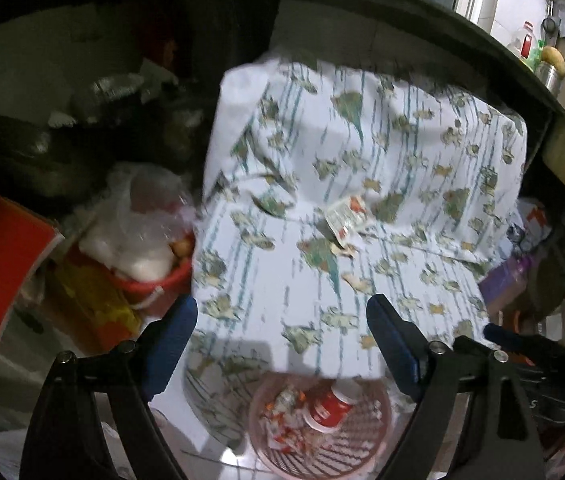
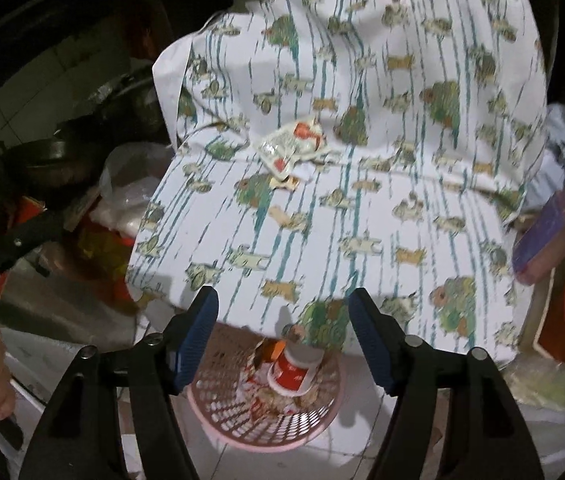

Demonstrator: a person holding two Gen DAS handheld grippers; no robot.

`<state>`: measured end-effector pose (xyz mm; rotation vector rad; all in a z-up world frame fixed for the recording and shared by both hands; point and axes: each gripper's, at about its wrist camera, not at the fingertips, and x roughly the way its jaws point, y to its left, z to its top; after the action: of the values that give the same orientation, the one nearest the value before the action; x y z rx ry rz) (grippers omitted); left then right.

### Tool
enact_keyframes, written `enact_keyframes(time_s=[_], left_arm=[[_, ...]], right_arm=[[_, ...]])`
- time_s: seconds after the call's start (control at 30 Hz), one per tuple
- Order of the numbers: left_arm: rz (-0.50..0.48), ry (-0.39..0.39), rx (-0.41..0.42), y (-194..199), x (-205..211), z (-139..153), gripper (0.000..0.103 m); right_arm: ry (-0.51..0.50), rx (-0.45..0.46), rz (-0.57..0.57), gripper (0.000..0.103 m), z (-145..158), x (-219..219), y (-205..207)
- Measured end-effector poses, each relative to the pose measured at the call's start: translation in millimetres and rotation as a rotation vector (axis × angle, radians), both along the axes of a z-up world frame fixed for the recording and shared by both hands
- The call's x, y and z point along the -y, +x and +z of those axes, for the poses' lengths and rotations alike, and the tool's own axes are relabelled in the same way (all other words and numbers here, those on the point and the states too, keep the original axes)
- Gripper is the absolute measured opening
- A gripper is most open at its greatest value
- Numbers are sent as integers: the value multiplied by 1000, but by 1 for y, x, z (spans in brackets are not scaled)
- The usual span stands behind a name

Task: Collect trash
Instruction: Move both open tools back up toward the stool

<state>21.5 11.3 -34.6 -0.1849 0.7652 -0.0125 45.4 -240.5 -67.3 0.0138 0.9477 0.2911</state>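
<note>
A crumpled white and red wrapper lies on a table covered with a patterned white cloth; it also shows in the right wrist view. A small scrap lies nearer on the cloth. A pink mesh basket stands on the floor below the table's near edge, holding a red and white cup and wrappers; the basket and cup show in the right view too. My left gripper and right gripper are both open and empty above the basket.
Left of the table stand a red bucket with plastic bags, dark pans and an orange box. Bags and a purple packet lie to the right. A kitchen counter with bottles runs at far right.
</note>
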Motion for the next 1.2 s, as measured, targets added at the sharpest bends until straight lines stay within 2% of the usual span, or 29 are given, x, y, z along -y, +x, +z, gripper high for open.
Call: enact_keyframes(time_s=[0.07,0.17,0.4,0.57,0.73,0.93,1.07,1.2], left_arm=[[10,22,10,-1,0,3,88],[5,13,25,-6,1,7,88],[18,34,77,-14,0,16,89],[29,98,94,-17,3,17,90],[27,71,102,-19,2,18,90],[62,112,134,-21,2,20,93],[72,96,151,-21,-1,22,103],[57,130,206,-26,5,29,103]], right_arm=[[6,5,-11,67,2,2,1],[29,-2,-28,67,4,5,2],[7,31,-61,71,7,8,-1],[9,35,-84,72,8,13,-1],[-22,53,-86,73,9,10,-5],[-18,110,-99,79,22,15,-11],[-30,143,-114,86,29,18,-13],[-30,181,-137,95,36,24,-14]])
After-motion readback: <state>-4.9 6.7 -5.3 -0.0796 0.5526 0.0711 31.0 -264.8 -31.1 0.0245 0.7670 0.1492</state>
